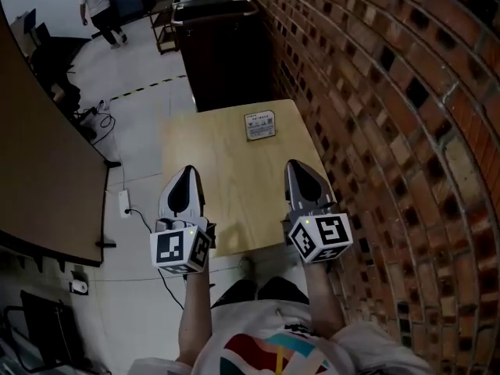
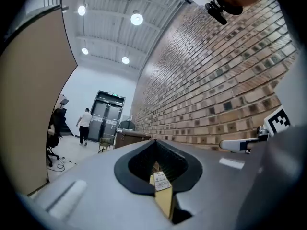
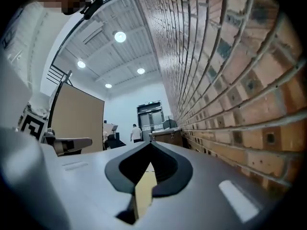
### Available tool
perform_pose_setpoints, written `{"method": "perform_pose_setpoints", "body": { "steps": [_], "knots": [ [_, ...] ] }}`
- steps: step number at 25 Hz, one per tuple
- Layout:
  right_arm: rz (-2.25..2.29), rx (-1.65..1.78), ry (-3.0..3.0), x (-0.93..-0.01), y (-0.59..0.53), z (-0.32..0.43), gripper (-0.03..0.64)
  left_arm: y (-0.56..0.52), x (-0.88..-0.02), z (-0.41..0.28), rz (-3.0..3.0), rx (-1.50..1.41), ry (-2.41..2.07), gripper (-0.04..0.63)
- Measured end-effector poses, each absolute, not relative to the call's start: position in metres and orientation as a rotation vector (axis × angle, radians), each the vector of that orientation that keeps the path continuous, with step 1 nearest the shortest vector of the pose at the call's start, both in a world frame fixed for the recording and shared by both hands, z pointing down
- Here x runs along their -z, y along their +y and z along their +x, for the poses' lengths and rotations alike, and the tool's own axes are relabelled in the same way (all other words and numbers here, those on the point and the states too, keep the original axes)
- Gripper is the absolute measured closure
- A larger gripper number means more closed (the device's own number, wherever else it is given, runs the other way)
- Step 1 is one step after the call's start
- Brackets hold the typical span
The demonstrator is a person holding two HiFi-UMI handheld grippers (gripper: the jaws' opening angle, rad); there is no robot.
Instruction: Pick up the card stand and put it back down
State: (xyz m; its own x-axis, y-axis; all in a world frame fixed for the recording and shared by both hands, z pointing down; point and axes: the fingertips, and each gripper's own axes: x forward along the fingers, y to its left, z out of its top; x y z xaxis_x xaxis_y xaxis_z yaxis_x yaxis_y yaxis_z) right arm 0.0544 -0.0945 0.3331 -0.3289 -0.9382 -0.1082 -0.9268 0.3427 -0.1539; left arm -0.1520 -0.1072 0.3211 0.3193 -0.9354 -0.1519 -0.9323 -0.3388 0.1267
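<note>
Located the small rectangular white-printed card stand (image 1: 260,124) on the pale wooden tabletop (image 1: 226,201), toward its far end. Could not read from above whether flat or leaning. Found the grey left tongs (image 1: 187,174) pressed together with nothing clamped, well short of the card stand on its near-left side. Found the grey right tongs (image 1: 296,168) likewise together and empty, well short of the card stand on its near-right side. Judged the step in hand as the approach, with no pickup begun.

To do it well:
- Commit one set of tongs only, and part them wide before arrival.
- Come in low and straight from the near side, square to the card stand's edges.
- Close on two opposite edges, never on a corner.
- Lift plumb, just clear of the wood.
- Set back on the same patch and release only once settled.
- Expect a thin, light piece, apt to slide or tip under a one-sided touch.

Surroundings:
- Red-brown brick wall (image 1: 391,92) close on the right of the card stand, likely cramping any sideways sweep by the right tongs.
- Dark cabinet (image 1: 223,53) just beyond the card stand.
- Brown partition panel (image 1: 39,170) and white power strip (image 1: 123,201) with floor cables, well to its left.
- Person in a white top (image 1: 100,6), mid-stride, far beyond and to the left.
- No obstacle seen between either tongs and the card stand.
</note>
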Motion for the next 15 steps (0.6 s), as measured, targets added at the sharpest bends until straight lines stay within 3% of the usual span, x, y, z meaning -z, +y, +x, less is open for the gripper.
{"method": "perform_pose_setpoints", "body": {
  "steps": [15],
  "knots": [
    [-1.661, 0.279, 2.583, -0.387, -0.193, 0.062, 0.611, -0.19, -0.357, -0.136, 2.431, 0.274, -1.793, 0.589]
  ]
}}
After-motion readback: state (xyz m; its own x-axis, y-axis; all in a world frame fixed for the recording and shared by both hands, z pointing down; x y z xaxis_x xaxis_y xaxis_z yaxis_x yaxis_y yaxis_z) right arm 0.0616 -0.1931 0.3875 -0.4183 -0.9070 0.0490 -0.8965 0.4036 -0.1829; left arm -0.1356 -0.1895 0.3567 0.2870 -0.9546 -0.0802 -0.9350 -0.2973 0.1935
